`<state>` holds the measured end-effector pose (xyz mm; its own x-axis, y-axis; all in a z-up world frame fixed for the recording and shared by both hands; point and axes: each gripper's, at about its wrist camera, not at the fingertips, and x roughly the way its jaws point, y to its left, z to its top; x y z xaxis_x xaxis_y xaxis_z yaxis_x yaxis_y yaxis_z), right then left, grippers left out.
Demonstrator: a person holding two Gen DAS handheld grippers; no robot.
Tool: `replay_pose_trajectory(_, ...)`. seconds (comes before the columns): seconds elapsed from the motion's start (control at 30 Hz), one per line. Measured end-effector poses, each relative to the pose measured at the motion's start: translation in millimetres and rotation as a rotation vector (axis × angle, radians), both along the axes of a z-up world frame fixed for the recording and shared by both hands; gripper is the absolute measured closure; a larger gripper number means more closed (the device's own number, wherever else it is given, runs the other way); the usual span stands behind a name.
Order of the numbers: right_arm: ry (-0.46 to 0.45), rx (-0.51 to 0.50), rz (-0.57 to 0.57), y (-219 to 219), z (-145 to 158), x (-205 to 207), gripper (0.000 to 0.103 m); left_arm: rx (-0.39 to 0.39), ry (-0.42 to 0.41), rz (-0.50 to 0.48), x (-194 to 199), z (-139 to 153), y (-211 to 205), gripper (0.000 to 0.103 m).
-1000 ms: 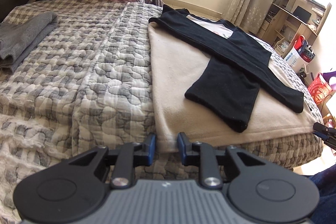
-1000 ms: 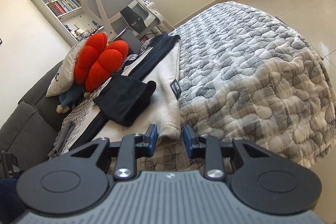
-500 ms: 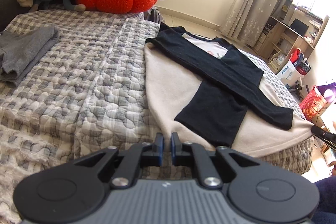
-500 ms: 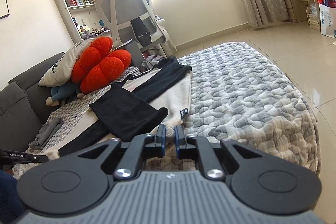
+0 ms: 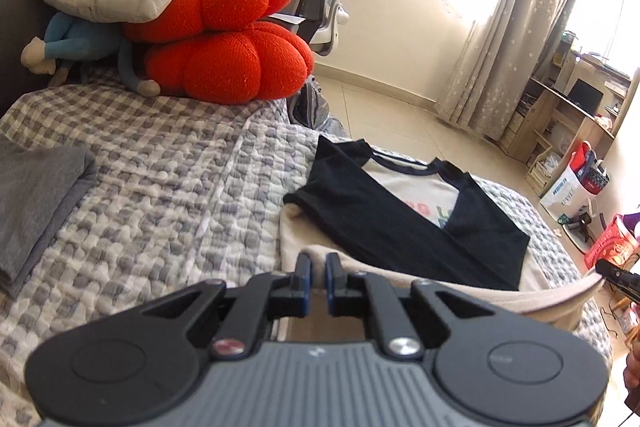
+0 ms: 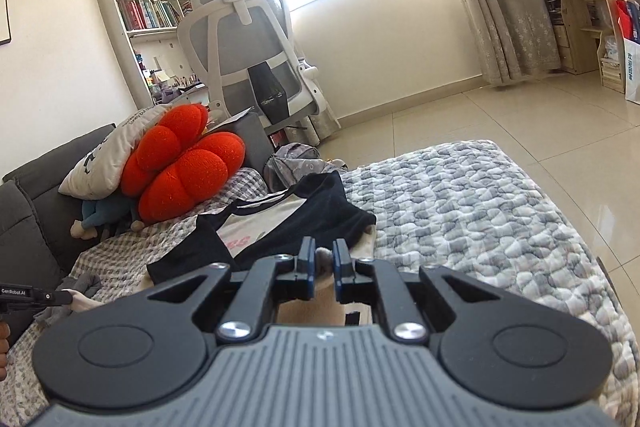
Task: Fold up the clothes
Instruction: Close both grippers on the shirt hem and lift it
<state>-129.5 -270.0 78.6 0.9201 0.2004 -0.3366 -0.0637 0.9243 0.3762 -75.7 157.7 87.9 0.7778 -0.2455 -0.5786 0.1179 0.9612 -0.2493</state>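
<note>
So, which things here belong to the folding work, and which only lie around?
Belong to the job:
- cream shirt with black sleeves
- left gripper, shut on its hem
- right gripper, shut on its hem

Lying about:
- orange cushions
- grey folded garment
- office chair

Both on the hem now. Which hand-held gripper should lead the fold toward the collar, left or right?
Neither clearly; probably both together. The left hand-held gripper and right hand-held gripper each pinch a bottom corner of the cream, black-sleeved shirt, its hem lifted.
</note>
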Motion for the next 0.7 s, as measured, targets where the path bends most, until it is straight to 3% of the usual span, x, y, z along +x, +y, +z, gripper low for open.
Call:
replay_pose_trajectory(0.17, 0.078, -0.035, -0.014, -10, 7, 116, 0.092, 0.039, 0.025, 0.082, 112, 0, -16, 0.096)
replay_pose_trajectory(0.33, 0.168, -0.035, -0.046, -14, -9, 206, 0.092, 0.020, 0.101, 0.174, 202, -17, -24, 0.096)
replay_pose_trajectory(0.5, 0.184, -0.030, -0.098, -24, -16, 245, 0.093, 0.060, 0.096, 0.204, 248, -24, -39, 0.096)
replay_pose_trajectory(0.7, 0.224, -0.110, -0.115, -21, -31, 274, 0.093, 0.141, 0.130, 0.215, 290, -44, -58, 0.095)
